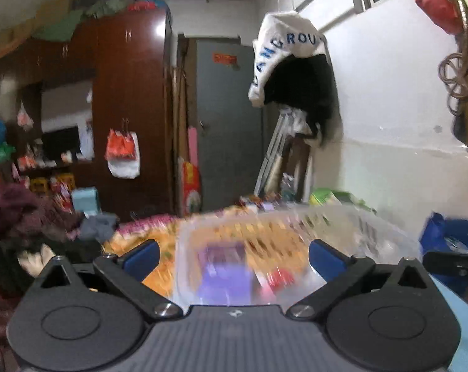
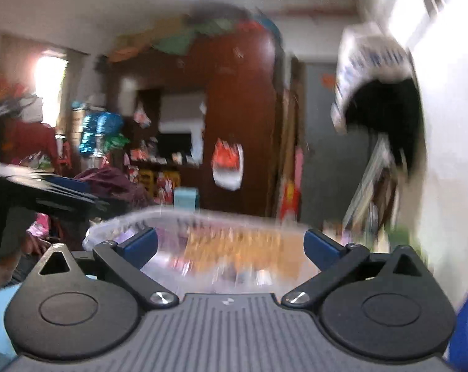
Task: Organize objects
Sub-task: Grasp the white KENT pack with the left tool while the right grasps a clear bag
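The left tool [image 1: 232, 255] stands with its blue fingers [image 1: 141, 259] spread wide and nothing between them. Straight ahead, at twelve o'clock, sits a clear plastic bin [image 1: 373, 235], blurred, with a purple packet [image 1: 224, 272] and other coloured items inside that cannot be told apart. Under the bin lies an orange patterned cloth [image 1: 147, 238].

The right tool [image 2: 231, 248] is likewise spread apart and holds nothing; the clear plastic bin [image 2: 116, 224] lies just ahead at twelve o'clock. At nine o'clock in the right wrist view the left tool [image 2: 48, 195] shows as a dark blur. A brown wardrobe [image 1: 128, 93] stands at eleven o'clock behind, a grey door [image 1: 227, 124] beside it.
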Tool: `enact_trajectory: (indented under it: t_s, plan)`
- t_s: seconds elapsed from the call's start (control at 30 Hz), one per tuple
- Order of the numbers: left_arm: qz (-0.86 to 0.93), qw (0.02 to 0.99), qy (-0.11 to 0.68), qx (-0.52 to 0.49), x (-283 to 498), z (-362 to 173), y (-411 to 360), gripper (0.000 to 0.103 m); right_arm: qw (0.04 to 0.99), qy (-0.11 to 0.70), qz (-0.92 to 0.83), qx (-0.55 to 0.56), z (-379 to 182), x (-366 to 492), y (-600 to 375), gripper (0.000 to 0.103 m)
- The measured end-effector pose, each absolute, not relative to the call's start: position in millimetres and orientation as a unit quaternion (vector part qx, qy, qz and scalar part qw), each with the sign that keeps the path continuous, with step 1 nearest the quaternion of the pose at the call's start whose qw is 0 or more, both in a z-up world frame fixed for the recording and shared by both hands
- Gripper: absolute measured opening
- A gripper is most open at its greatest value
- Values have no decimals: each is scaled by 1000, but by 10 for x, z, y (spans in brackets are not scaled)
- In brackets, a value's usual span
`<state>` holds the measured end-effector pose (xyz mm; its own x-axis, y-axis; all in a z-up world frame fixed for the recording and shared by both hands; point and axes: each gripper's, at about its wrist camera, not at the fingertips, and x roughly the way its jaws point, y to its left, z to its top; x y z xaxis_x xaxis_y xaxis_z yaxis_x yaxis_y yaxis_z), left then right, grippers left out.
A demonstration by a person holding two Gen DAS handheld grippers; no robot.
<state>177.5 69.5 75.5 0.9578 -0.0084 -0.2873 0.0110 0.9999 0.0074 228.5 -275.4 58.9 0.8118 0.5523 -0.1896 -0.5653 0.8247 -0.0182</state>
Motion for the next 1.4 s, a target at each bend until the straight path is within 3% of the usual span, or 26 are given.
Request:
enact_trajectory:
  t_s: [0.2,0.27,0.33,0.43,0.7,0.83,1.03,1.13,1.2,1.4]
  plan:
    - [-3,973,231,21,1701,268,684,103,930,228,287,16,96,2302,-3007,103]
    - [0,969,247,16,1737,166,720,101,927,248,282,15,-30,2329,-3015,97]
    - [4,965,261,8,1770,85,747,101,924,259,279,17,-154,2309,-3033,79]
    - [12,961,276,11,1801,-23,747,101,914,279,294,22,-234,2314,-2994,63]
    - [16,953,302,24,1868,-221,625,101,915,282,287,3,-260,2266,-2900,55]
    - [24,953,302,19,1880,-221,581,100,920,288,264,-12,-325,2236,-2902,41]
    - [11,949,312,32,1890,-235,455,98,929,271,254,-9,-334,2159,-2952,38]
    - [10,950,309,40,1866,-240,411,90,929,268,255,-2,-325,2156,-2975,38]
    - [4,951,309,33,1844,-241,415,68,931,259,256,0,-313,2137,-2991,38]
    - [-9,963,268,21,1657,-175,478,68,941,218,260,4,-267,2021,-3039,38]
